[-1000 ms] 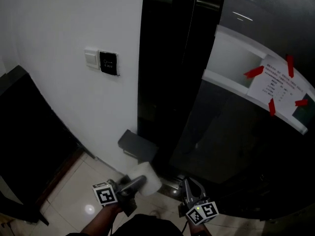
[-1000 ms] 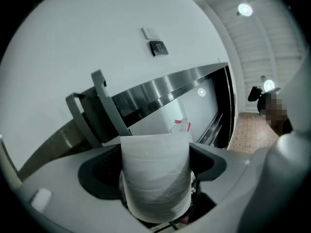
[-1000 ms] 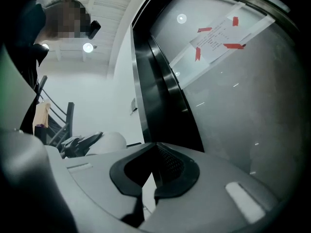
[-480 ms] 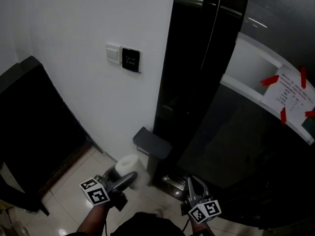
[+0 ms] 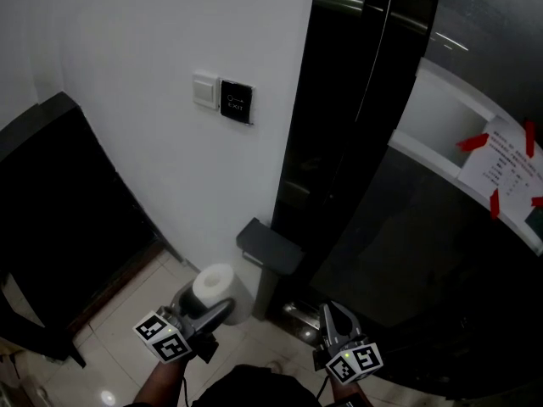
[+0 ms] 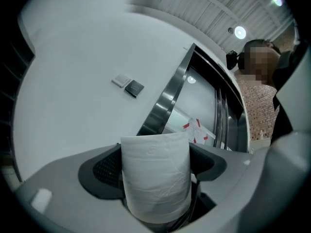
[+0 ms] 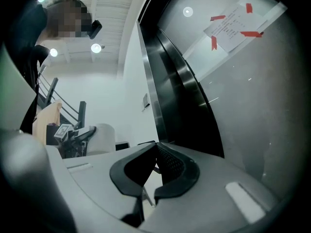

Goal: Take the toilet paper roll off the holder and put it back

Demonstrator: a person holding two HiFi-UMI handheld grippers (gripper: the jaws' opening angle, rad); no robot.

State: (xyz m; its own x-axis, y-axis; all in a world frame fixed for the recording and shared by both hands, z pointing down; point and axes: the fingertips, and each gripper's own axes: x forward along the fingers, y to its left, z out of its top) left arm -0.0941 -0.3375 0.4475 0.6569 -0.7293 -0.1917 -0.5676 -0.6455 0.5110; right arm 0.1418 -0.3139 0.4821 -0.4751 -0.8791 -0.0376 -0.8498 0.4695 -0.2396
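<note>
Toilet paper roll, pinched end-up between the jaws of the left gripper, off and just below-left of the grey holder on the white wall. Right gripper beside it, jaws pressed together on nothing.

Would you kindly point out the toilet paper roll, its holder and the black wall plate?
toilet paper roll (image 5: 213,283), head view, top end.
holder (image 5: 270,246), head view, grey cover.
black wall plate (image 5: 236,102), head view, centre.
</note>
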